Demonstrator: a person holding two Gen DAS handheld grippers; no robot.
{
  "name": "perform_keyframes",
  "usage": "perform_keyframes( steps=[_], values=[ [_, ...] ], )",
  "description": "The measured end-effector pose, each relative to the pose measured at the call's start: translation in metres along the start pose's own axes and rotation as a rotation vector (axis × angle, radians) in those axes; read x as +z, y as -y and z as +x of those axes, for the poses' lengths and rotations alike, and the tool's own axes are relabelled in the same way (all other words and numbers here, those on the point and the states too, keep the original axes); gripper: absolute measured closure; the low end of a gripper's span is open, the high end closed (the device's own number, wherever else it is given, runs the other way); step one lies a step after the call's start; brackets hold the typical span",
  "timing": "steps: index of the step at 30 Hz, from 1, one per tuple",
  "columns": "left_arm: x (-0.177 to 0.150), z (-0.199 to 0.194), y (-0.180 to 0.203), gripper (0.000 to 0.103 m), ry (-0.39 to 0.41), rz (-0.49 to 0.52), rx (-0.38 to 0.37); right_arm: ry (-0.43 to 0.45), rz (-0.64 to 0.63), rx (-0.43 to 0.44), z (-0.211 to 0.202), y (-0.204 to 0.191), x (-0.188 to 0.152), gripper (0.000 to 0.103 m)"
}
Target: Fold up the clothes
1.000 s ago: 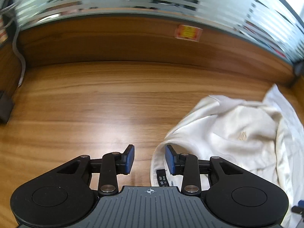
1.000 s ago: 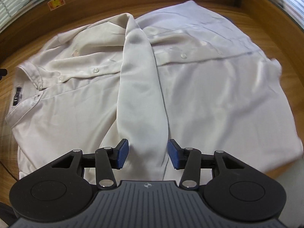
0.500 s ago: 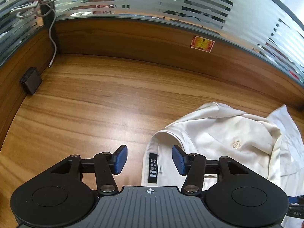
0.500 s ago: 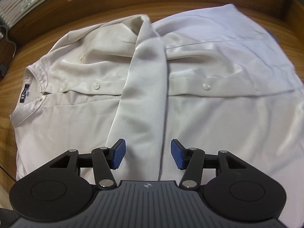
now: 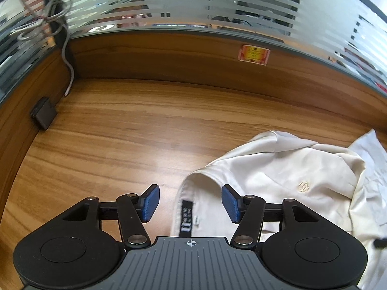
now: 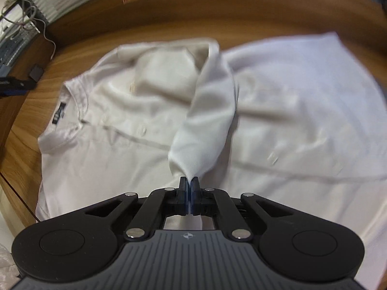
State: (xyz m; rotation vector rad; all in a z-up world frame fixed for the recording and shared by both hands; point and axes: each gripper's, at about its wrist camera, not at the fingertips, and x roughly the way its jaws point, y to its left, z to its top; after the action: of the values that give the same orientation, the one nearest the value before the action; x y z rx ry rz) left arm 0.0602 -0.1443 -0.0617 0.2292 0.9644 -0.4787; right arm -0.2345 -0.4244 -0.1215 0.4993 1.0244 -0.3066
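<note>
In the right wrist view, the right gripper [image 6: 189, 183] is seen nearest, its jaws pressed together on the end of a sleeve [image 6: 208, 111], which is drawn up off the white shirt [image 6: 290, 111] in a taut fold. The shirt itself is spread over the wooden table [image 6: 21, 130], its collar [image 6: 72, 101] lying towards the left with a black label [image 6: 58, 116] inside it. In the left wrist view, the left gripper [image 5: 190, 203] is held above the collar edge, its blue pads [image 5: 150, 202] having just been opening and now standing apart, touching nothing. Beyond, a small embroidered emblem [image 5: 303, 186] is shown on the chest. Farther off, a low wooden wall [image 5: 169, 58] bearing a sticker [image 5: 254, 54] is seen, with frosted striped glass [image 5: 193, 2] above it.
</note>
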Motion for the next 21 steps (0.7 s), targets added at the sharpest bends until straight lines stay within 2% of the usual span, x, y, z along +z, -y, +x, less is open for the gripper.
perform_keyframes(
  steps=[10, 21],
  values=[
    [0.032, 0.058, 0.050, 0.040, -0.032, 0.137, -0.064, 0.135, -0.097, -0.143, -0.050, 0.031, 0.078, 0.101],
    [0.069, 0.134, 0.105, 0.041, -0.086, 0.339, -0.151, 0.162, -0.107, -0.308, -0.053, 0.065, 0.129, 0.101]
  ],
)
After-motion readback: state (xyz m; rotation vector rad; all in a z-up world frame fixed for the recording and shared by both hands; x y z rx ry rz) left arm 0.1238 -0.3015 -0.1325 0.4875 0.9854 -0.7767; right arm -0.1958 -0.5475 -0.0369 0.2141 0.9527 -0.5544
